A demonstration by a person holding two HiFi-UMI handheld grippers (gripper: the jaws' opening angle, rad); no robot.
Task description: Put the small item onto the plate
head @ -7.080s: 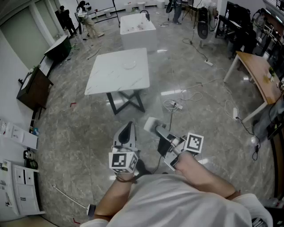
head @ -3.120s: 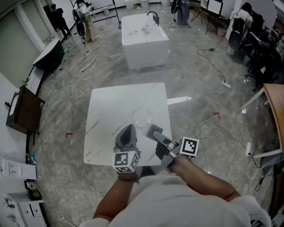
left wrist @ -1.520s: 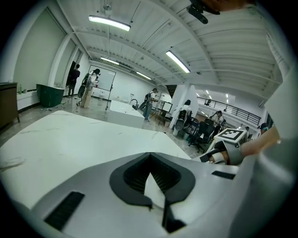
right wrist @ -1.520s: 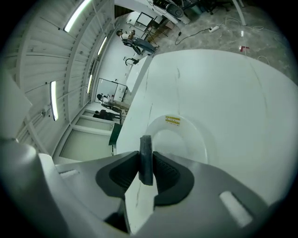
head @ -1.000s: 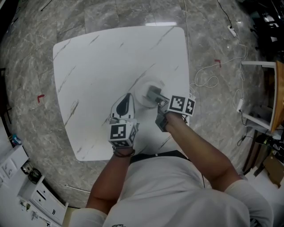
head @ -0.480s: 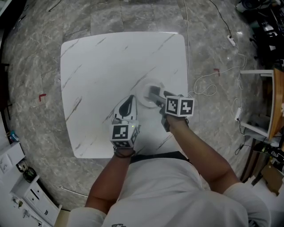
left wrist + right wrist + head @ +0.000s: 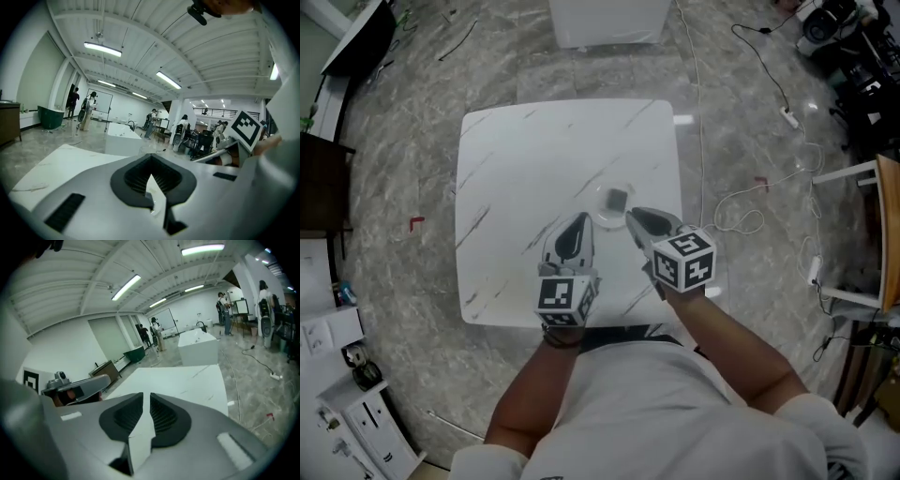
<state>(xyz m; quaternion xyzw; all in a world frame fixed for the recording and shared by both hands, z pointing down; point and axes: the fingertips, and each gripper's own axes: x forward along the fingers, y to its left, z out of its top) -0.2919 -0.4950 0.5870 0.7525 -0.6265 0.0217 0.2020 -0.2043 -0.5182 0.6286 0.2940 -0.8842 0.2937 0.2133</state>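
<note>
1. The small item (image 7: 617, 199), a dark squarish bit, is found sitting on the plate (image 7: 600, 210), so that part looks sorted. Nothing is touching it.
2. The plate is set on the white marble-look table (image 7: 516, 169), toward the right side and a bit nearer the person than the middle.
3. The left gripper (image 7: 576, 219) is held over the near part of the table, just left of the plate. In the left gripper view its jaws (image 7: 150, 158) are seen pressed together with nothing in them.
4. The right gripper (image 7: 634, 213) is held just right of the plate, tips close to the rim in the head view, though contact can't be made out. Its jaws (image 7: 146, 394) have just been closing: only a thin slit is left between the pads, and nothing is caught in it, just table showing through.
5. Both marker cubes are seen close to the person's body, below the table's near edge in the head view.
</note>
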